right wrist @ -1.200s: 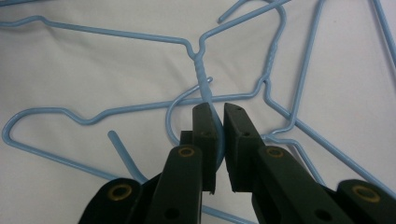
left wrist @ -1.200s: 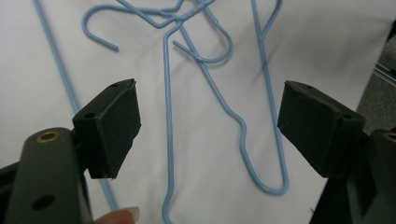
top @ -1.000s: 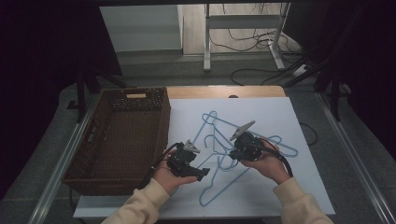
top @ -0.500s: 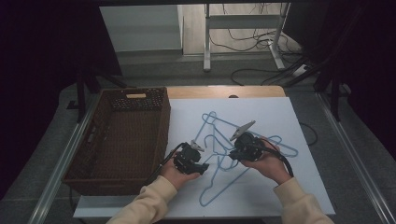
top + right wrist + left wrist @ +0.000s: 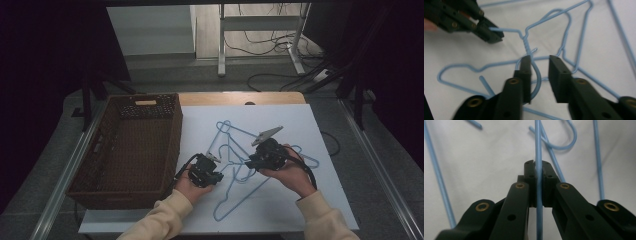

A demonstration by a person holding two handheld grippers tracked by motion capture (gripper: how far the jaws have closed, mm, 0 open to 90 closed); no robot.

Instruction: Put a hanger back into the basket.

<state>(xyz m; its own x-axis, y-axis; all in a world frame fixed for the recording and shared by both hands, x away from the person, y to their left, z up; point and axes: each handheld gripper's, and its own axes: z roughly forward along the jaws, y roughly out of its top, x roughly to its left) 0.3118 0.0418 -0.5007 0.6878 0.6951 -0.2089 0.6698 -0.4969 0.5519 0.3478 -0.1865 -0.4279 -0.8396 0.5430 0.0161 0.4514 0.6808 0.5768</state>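
1. Now the blue wire hangers (image 5: pixel 235 160) lie tangled on the white sheet (image 5: pixel 310 200), right of the wicker basket (image 5: pixel 130 145); they overlap so much that counting them is guesswork.
2. Pinched on one straight wire (image 5: pixel 538 157) of a hanger is the left gripper (image 5: pixel 212 167), its jaws pressed together around the wire in the left gripper view.
3. Spread apart, the right gripper (image 5: pixel 252 160) has its jaws on either side of a hanger's hook (image 5: pixel 535 75), with nothing clamped.
4. Since half a second ago, the left gripper has slid a little to the right and forward, onto the pile, while the right hand has hardly moved.
5. That suggests one hanger is now secured and the other gripper is about to take the hook, probably to free a hanger and carry it to the basket.
6. Hard to tell: whether the pinched wire and the hook belong to the same hanger; the twisted neck (image 5: pixel 526 42) sits between them, but the crossings are confusing.
7. Cut off: the pinched wire runs out of the left gripper view at top and bottom, and the basket's inside is dim, so its contents cannot be made out.
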